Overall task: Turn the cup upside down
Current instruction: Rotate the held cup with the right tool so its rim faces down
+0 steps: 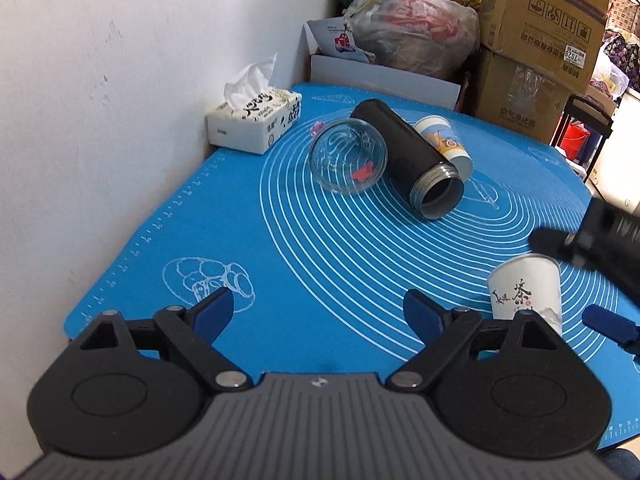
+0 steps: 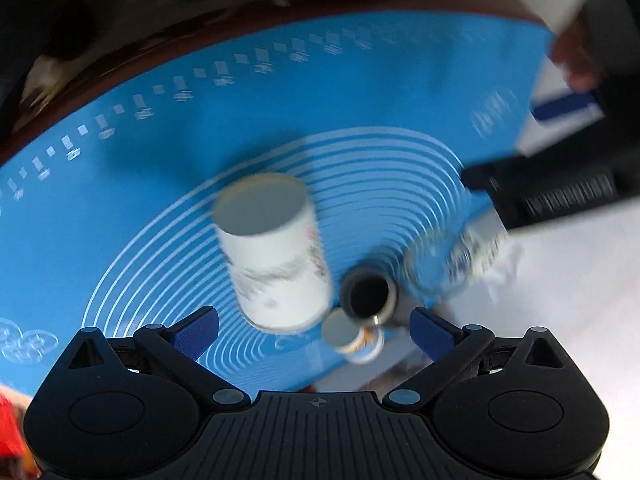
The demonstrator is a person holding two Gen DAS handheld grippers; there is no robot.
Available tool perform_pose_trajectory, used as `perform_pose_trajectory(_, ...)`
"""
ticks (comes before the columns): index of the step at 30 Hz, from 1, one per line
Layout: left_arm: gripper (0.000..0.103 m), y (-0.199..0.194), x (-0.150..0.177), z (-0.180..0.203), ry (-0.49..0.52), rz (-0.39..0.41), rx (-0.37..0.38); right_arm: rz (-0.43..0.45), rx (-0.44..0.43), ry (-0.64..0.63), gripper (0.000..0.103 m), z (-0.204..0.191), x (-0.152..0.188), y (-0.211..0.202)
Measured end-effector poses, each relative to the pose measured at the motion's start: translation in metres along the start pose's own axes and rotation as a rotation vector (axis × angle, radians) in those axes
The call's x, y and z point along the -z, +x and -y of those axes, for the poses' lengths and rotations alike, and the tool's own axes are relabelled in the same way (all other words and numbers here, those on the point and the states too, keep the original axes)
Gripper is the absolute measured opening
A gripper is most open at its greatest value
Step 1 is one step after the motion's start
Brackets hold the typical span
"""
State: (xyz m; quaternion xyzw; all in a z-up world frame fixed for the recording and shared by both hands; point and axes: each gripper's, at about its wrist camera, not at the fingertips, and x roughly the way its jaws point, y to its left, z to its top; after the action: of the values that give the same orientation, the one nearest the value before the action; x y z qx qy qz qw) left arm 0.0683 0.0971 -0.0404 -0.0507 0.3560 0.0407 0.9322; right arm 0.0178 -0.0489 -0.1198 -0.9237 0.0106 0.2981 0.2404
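Observation:
A white paper cup with a black and red ink print (image 1: pixel 526 294) stands bottom up on the blue mat (image 1: pixel 280 248), at the right in the left wrist view. It also shows in the blurred right wrist view (image 2: pixel 276 256), just beyond my open, empty right gripper (image 2: pixel 314 330). My left gripper (image 1: pixel 318 312) is open and empty, low over the mat's near edge, left of the cup. The right gripper's black body (image 1: pixel 600 240) and a blue finger (image 1: pixel 608 322) hang over and beside the cup.
A glass bowl (image 1: pixel 348 156), a black flask on its side (image 1: pixel 408 160) and a second printed paper cup (image 1: pixel 444 144) lie mid-mat. A tissue box (image 1: pixel 256 122) sits by the white wall at left. Boxes and bags (image 1: pixel 532 40) crowd the far edge.

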Motion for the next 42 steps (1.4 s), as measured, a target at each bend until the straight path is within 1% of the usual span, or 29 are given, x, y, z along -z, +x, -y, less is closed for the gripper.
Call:
perform_pose_trajectory(3,0.091,0.004,0.001,-0.001,-0.004,-0.007,0.009,0.044,-0.01,-0.084,0.101,-0.009,-0.001,0.003)
perform_pose_trajectory(5,0.091,0.008,0.002,-0.001,-0.005,-0.012,0.011,0.055,-0.022,-0.125,0.099,-0.016,-0.006,0.008)
perform_pose_trajectory(6,0.091,0.009,0.003,-0.002,-0.006,-0.014,0.013,0.06,-0.033,-0.14,0.096,-0.018,-0.008,0.01)
perform_pose_trajectory(9,0.091,0.012,0.003,-0.003,-0.01,-0.021,0.018,0.078,-0.061,-0.167,0.09,-0.023,-0.011,0.019)
perform_pose_trajectory(10,0.091,0.012,0.004,-0.004,-0.01,-0.021,0.018,0.075,-0.067,-0.173,0.09,-0.024,-0.013,0.021)
perform_pose_trajectory(11,0.091,0.013,0.004,-0.004,-0.01,-0.021,0.017,0.071,-0.074,-0.178,0.087,-0.024,-0.012,0.025)
perform_pose_trajectory(14,0.091,0.015,0.004,-0.005,-0.011,-0.026,0.018,0.069,-0.095,-0.17,0.079,-0.025,-0.017,0.03)
perform_pose_trajectory(16,0.091,0.016,0.004,-0.005,-0.016,-0.03,0.02,0.071,-0.104,-0.168,0.076,-0.027,-0.019,0.032)
perform_pose_trajectory(17,0.091,0.017,0.004,-0.005,-0.017,-0.032,0.021,0.073,-0.101,-0.169,0.071,-0.028,-0.019,0.033)
perform_pose_trajectory(19,0.091,0.018,0.004,-0.005,-0.022,-0.034,0.025,0.078,-0.092,-0.169,0.067,-0.028,-0.019,0.034)
perform_pose_trajectory(20,0.091,0.018,0.004,-0.005,-0.024,-0.036,0.027,0.081,-0.088,-0.168,0.064,-0.028,-0.018,0.034)
perform_pose_trajectory(21,0.091,0.018,0.004,-0.005,-0.025,-0.037,0.028,0.082,-0.081,-0.166,0.058,-0.029,-0.017,0.033)
perform_pose_trajectory(22,0.091,0.019,0.004,-0.005,-0.025,-0.036,0.027,0.082,-0.077,-0.163,0.056,-0.027,-0.015,0.032)
perform_pose_trajectory(29,0.091,0.017,0.004,-0.003,-0.021,-0.033,0.027,0.072,-0.055,-0.122,0.054,-0.026,-0.012,0.03)
perform_pose_trajectory(33,0.091,0.016,0.004,-0.002,-0.02,-0.035,0.03,0.048,-0.049,-0.025,0.054,-0.02,-0.002,0.028)
perform_pose_trajectory(35,0.091,0.016,0.003,0.0,-0.018,-0.032,0.032,0.033,-0.045,0.07,0.054,-0.012,0.007,0.025)
perform_pose_trajectory(37,0.091,0.015,0.001,0.002,-0.016,-0.027,0.036,0.018,-0.044,0.204,0.054,0.0,0.02,0.021)
perform_pose_trajectory(39,0.091,0.014,-0.001,0.004,-0.013,-0.024,0.039,0.013,-0.046,0.364,0.054,0.011,0.035,0.018)
perform_pose_trajectory(42,0.091,0.014,-0.004,0.008,-0.008,-0.021,0.047,0.007,-0.059,0.665,0.054,0.03,0.064,0.013)
